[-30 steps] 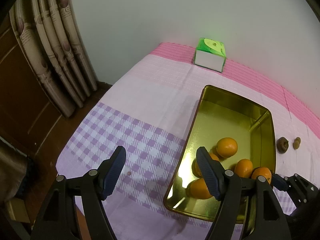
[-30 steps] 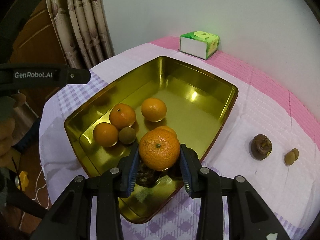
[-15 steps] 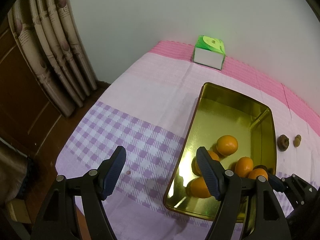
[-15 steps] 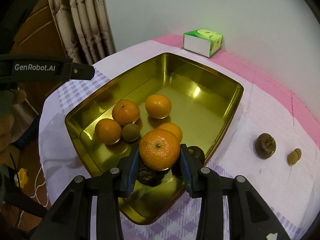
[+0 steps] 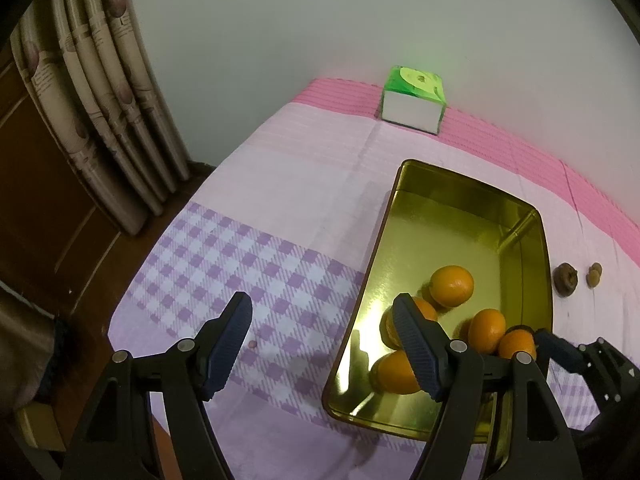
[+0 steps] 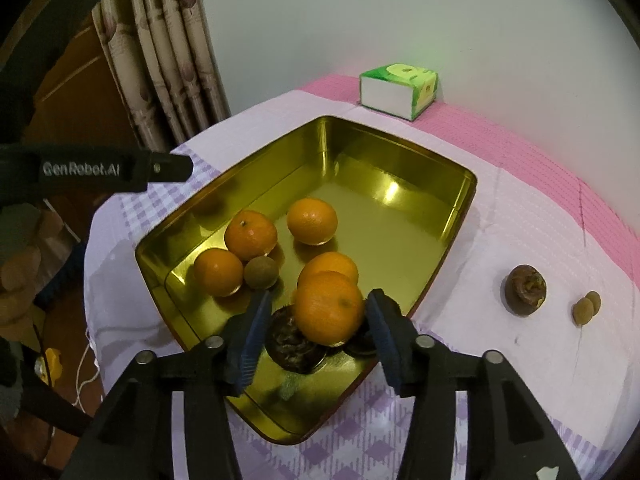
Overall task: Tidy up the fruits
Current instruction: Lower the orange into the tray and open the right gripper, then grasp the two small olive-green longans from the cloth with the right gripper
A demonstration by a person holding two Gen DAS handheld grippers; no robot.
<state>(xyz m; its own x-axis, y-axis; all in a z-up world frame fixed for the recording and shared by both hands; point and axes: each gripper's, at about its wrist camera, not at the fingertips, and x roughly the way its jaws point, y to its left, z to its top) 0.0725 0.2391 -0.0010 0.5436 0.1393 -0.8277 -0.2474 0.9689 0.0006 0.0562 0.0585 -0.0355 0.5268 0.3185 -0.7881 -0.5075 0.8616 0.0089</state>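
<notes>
That orange (image 6: 329,307) sat right at the near end of the gold tin (image 6: 466,200), perched on top of a dark wrinkled fruit (image 6: 291,345), and your right tool (image 6: 318,334) was straddling it. Its jaws had just been opening: there was a clear gap on the left side, and the right pad stood at the fruit's edge without squeezing, so I'd call it released, with the fruit between the jaws. It's a light, round thing with a soft, slightly slick peel, and I judged it likely to roll off that lumpy perch if nudged. If you took it again, across its widest middle with gentle pressure would have been the place.

Four more oranges (image 6: 312,221) and a small brown fruit (image 6: 260,273) lay further in, toward the middle of the tin. Out on the pink cloth covering the counter (image 6: 540,216), to the right of the tin, a dark fruit (image 6: 525,289) and a pair of small tan ones (image 6: 586,307) were not yet collected. Your left tool (image 5: 323,342) hung wide open and empty over the checked cloth, just beside the tin's left wall. A green tissue box (image 6: 398,89) stood at the far edge by the wall.
</notes>
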